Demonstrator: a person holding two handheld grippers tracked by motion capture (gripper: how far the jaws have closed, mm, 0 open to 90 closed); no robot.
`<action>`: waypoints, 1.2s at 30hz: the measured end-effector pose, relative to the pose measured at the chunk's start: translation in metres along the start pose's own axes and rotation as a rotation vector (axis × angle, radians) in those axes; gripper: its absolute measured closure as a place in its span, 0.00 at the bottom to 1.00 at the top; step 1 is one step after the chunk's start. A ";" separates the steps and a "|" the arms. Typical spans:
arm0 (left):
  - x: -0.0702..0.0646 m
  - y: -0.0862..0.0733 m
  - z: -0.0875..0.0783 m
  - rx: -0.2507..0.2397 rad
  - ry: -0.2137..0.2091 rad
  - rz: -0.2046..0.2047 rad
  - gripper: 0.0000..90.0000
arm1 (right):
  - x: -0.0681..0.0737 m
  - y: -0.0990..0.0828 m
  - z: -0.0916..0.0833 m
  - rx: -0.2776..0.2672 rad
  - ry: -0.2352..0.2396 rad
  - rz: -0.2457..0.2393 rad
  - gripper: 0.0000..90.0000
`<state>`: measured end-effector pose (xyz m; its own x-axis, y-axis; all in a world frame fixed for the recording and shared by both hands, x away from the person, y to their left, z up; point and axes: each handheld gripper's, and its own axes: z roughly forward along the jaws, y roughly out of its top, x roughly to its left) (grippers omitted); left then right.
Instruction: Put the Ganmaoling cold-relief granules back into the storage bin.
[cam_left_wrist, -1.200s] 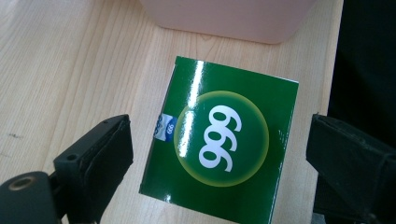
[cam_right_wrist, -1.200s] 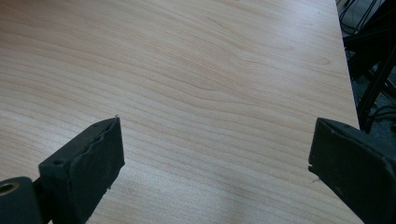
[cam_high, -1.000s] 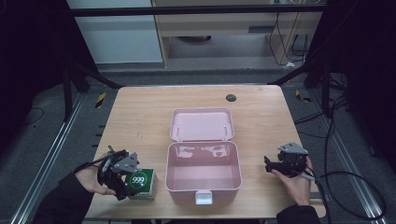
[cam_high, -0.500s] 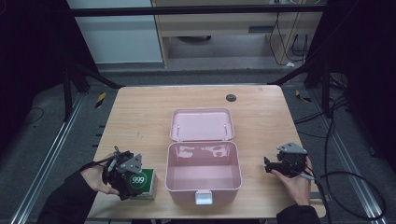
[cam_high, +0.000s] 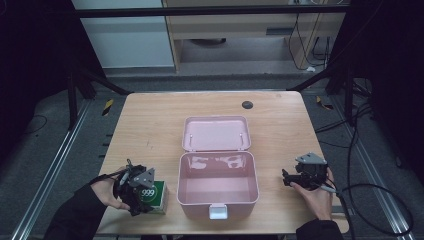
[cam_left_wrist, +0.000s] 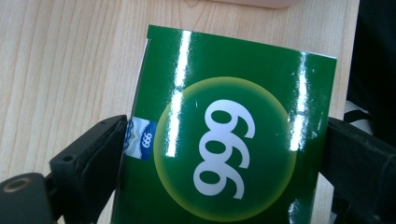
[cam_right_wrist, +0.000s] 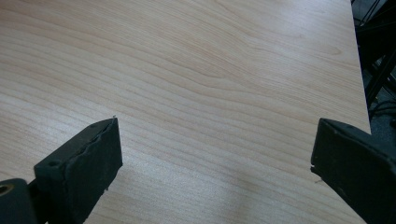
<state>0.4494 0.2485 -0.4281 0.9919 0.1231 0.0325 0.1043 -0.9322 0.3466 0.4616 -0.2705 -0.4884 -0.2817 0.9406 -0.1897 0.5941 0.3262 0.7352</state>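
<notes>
Since a second ago your left gripper (cam_high: 142, 192) has slid in over the green box (cam_high: 152, 197), while your right gripper (cam_high: 300, 176) is keeping its spot. Your left hand (cam_high: 107, 192) is coming in from about 7 o'clock on the table (cam_high: 150, 120), forearm angled toward the centre, with the gripper lying over the box's left part. In the left gripper view the jaws are spread either side of the green box (cam_left_wrist: 229, 140), one black pad against each side edge; whether they are already pressing it you cannot tell from here. The box is lying flat near the front edge, just left of the open pink case (cam_high: 217, 187), its long axis running along the jaws and its "999" print reading sideways. Your right hand (cam_high: 315, 192) is resting at about 4 o'clock, well apart from the case, and in the right gripper view its jaws are standing wide open over bare wood (cam_right_wrist: 210, 93).
</notes>
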 end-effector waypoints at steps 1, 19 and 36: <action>0.000 0.000 0.001 0.004 -0.002 0.004 0.06 | 0.000 0.000 0.000 0.004 0.002 -0.002 0.03; 0.003 0.003 0.015 0.031 -0.032 0.002 0.07 | 0.002 -0.001 0.003 0.030 0.011 -0.024 0.03; 0.005 0.000 0.011 0.033 -0.051 -0.039 0.15 | 0.003 -0.001 0.004 0.051 0.017 -0.029 0.03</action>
<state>0.4556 0.2452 -0.4377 0.9893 0.1429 -0.0287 0.1446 -0.9378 0.3157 0.4634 -0.2678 -0.4922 -0.3116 0.9292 -0.1987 0.6233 0.3577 0.6954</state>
